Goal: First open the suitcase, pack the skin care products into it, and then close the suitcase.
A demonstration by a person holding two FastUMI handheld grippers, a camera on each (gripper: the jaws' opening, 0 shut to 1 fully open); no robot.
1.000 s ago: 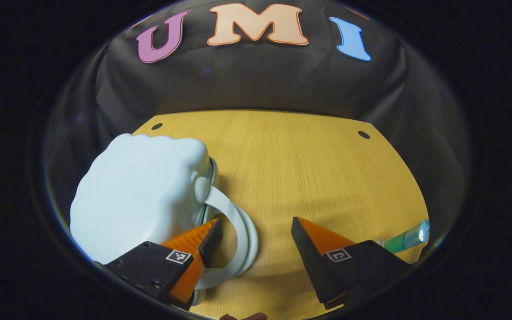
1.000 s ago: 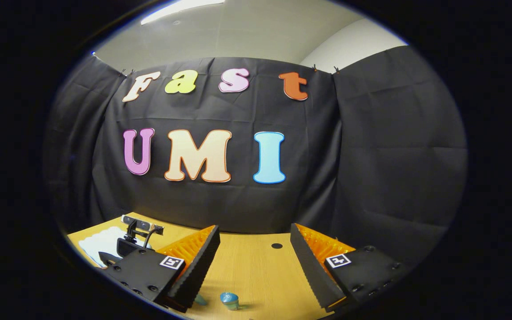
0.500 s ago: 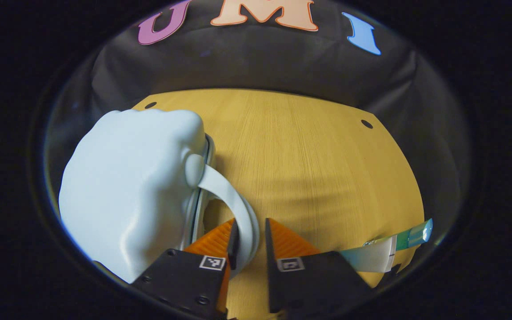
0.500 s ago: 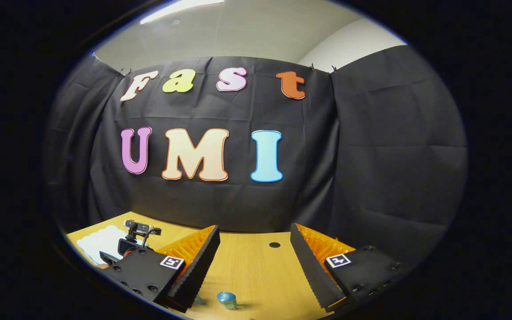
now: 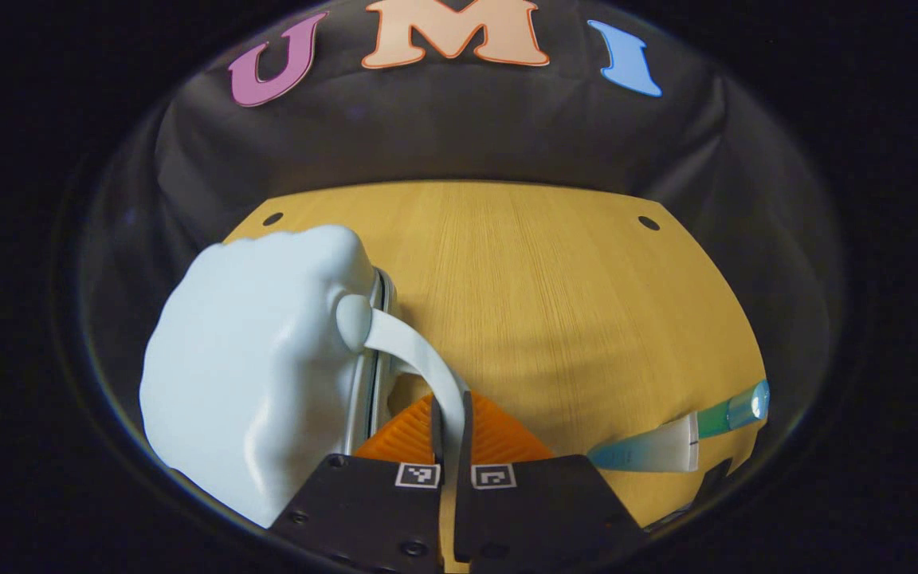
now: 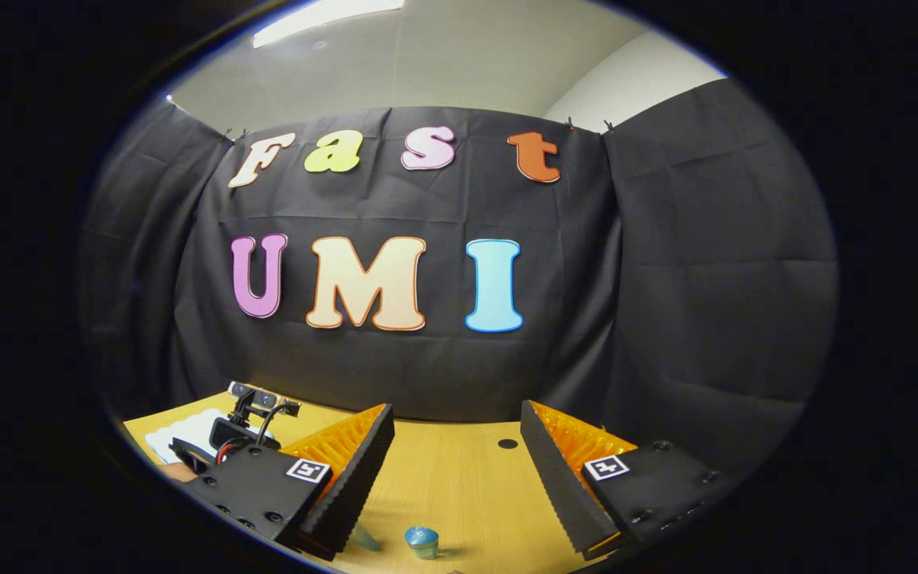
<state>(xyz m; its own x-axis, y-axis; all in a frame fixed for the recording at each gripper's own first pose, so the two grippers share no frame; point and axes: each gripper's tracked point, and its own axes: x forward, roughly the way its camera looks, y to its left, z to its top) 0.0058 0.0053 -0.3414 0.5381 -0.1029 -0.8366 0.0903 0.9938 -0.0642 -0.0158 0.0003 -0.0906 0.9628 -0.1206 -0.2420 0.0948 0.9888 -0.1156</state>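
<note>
Left claw (image 5: 449,414): clamped tight on the pale blue handle (image 5: 419,355) of the suitcase (image 5: 256,375).
Suitcase: lying shut on the tabletop (image 5: 555,287), left side.
Tube (image 5: 670,442): lying on the tabletop, off to the right.
Right claw (image 6: 457,462): fingers spread wide, holding nothing, above a small teal-capped bottle (image 6: 422,541).

One pale blue suitcase (image 5: 252,375) lies on one wooden table (image 5: 570,303), and it carries one curved handle (image 5: 419,359). One skin care tube (image 5: 670,442) with a teal cap lies on the tabletop in the left gripper view. Two grippers are counted: the left gripper (image 5: 449,422) and the right gripper (image 6: 457,446). Two dark round holes (image 5: 649,223) mark the table's far edge. One small blue-capped item (image 6: 422,541) stands on the table in the right gripper view.
</note>
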